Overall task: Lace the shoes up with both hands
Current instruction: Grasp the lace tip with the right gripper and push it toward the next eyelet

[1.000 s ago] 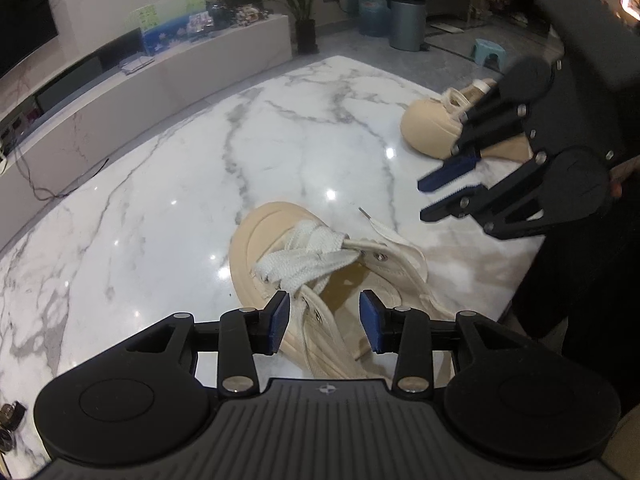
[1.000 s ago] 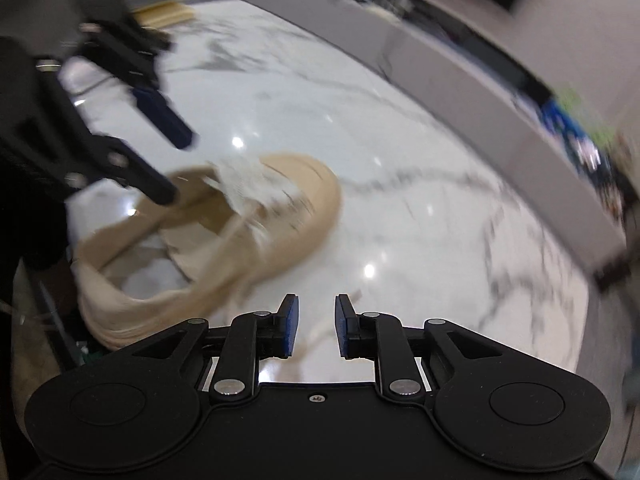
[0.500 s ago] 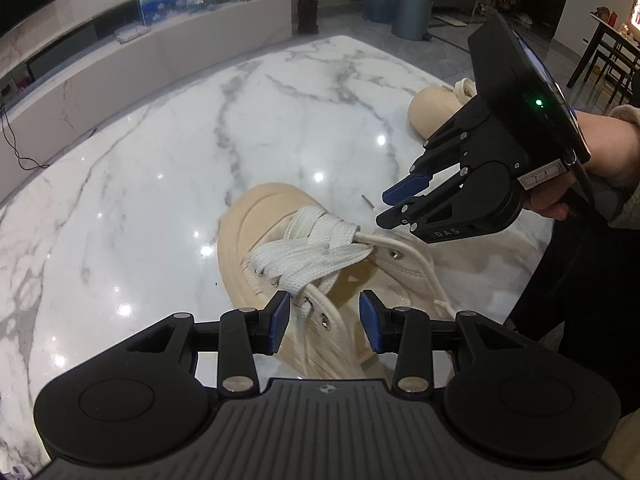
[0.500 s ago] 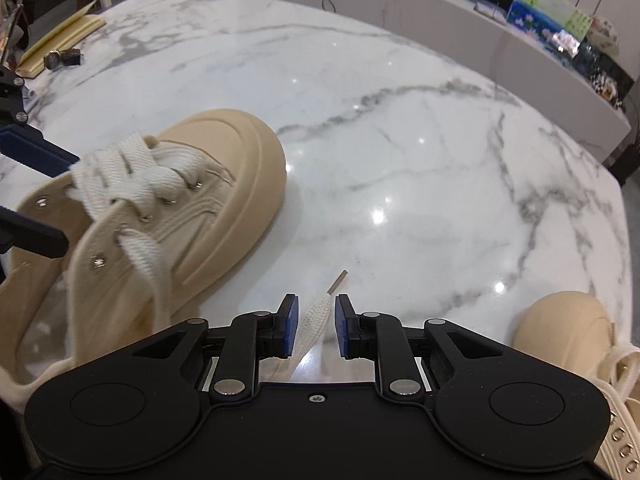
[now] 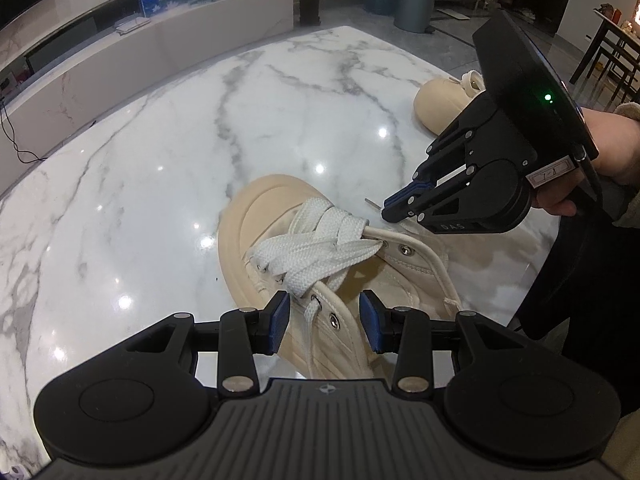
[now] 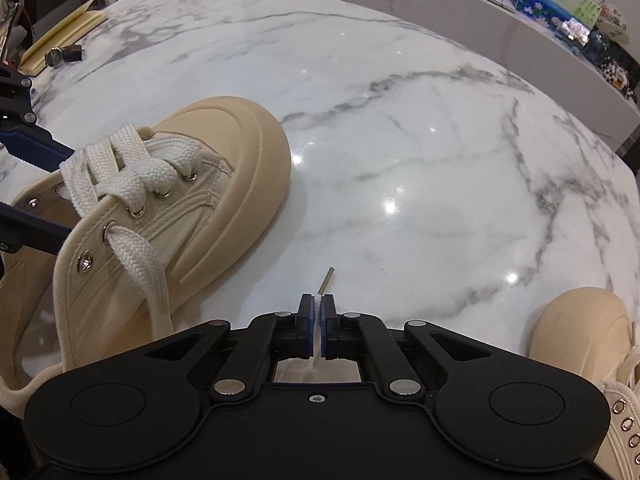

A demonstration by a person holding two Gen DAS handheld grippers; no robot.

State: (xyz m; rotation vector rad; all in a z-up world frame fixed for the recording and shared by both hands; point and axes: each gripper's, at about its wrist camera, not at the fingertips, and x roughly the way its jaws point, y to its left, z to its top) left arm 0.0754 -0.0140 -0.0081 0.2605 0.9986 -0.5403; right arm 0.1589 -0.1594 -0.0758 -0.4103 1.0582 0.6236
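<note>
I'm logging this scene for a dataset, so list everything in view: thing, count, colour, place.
Shoe: one, beige, table centre, partly laced.
Lace: one, white, its tip clamped by the right gripper.
Second shoe: one, beige, near the table edge.
Table: one, white marble.
Notebook: one, tan, far corner.
Watch: one, dark, beside the notebook.
Bin: one, grey, on the floor.
Left gripper: black, blue pads, open.
Right gripper: black, shut.
Hand: one, holding the right gripper.

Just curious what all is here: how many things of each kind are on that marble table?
Beige shoes: 2
Notebook: 1
Wristwatch: 1
Small dark object beside it, kind unclear: 1
Total: 5
</note>
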